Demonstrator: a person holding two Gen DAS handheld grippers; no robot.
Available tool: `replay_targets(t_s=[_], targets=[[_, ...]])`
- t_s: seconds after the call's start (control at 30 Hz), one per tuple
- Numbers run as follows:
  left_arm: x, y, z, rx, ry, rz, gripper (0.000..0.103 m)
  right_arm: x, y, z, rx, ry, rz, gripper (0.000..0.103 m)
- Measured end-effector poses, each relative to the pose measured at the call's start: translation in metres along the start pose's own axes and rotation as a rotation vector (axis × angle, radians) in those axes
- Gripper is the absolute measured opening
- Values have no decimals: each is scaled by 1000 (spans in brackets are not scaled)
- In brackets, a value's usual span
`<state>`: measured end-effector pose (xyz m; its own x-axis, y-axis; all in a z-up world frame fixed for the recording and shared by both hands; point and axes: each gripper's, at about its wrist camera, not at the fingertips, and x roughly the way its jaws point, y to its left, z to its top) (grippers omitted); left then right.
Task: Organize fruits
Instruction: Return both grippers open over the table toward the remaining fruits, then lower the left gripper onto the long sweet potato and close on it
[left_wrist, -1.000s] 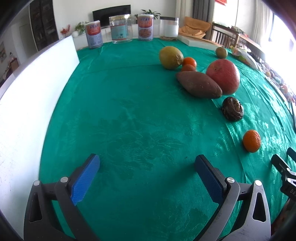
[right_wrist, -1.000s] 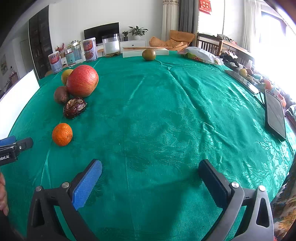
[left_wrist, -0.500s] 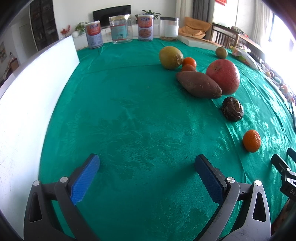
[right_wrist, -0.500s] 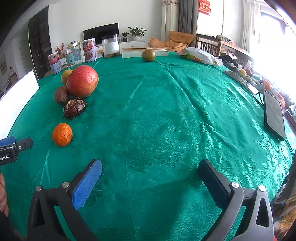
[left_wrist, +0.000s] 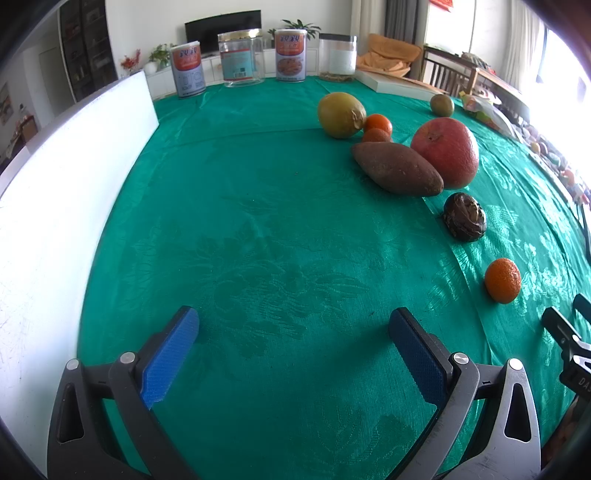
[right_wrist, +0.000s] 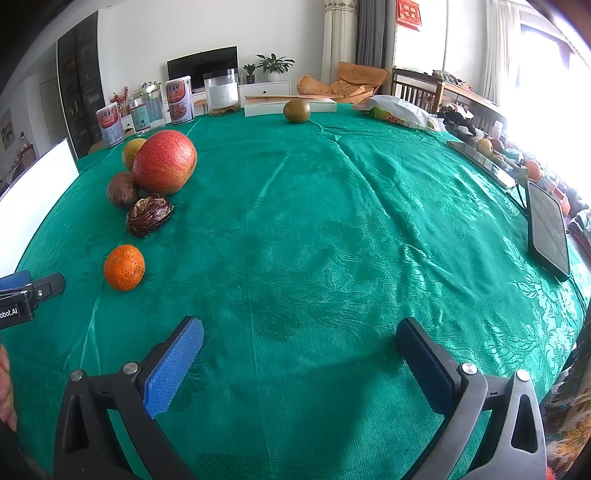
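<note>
Both the left gripper (left_wrist: 293, 332) and right gripper (right_wrist: 299, 343) hover spread and empty over the green tablecloth (right_wrist: 332, 221); the small orange (right_wrist: 124, 267) lies nearest, before the large red fruit (right_wrist: 164, 161).

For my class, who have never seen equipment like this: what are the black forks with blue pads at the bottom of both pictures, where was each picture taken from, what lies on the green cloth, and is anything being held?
There is no robot here. A person holds a two-finger claw in each hand, and a wide-angle camera on each claw looks forward along its fingers.

One picture comes from the left claw, the other from the right claw. Both are open and hold nothing.

On the green tablecloth lies a loose line of produce: a small orange nearest, a dark wrinkled fruit, a sweet potato, a big red fruit, two more small oranges and a yellow-green fruit. Another green fruit sits alone at the far side. Tins and jars stand along the back, and a white board lies on the left.
</note>
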<state>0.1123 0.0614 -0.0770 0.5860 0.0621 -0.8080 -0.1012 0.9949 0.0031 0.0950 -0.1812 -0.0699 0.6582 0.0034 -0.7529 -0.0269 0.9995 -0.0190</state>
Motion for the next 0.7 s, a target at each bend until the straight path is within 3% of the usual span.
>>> replay_targets(t_s=[0.4, 0.43, 0.57, 0.7], targets=[[0, 0, 2, -2, 15, -10, 102, 0, 0, -1, 1, 0, -1, 103], [1, 0, 5, -9, 36, -23, 102, 0, 0, -1, 1, 0, -1, 103], [-7, -7, 33, -86, 39, -218, 102, 1, 1, -1, 0, 0, 0, 103], [-1, -26, 73, -100, -18, -236, 102, 1, 1, -1, 1, 0, -1, 103]])
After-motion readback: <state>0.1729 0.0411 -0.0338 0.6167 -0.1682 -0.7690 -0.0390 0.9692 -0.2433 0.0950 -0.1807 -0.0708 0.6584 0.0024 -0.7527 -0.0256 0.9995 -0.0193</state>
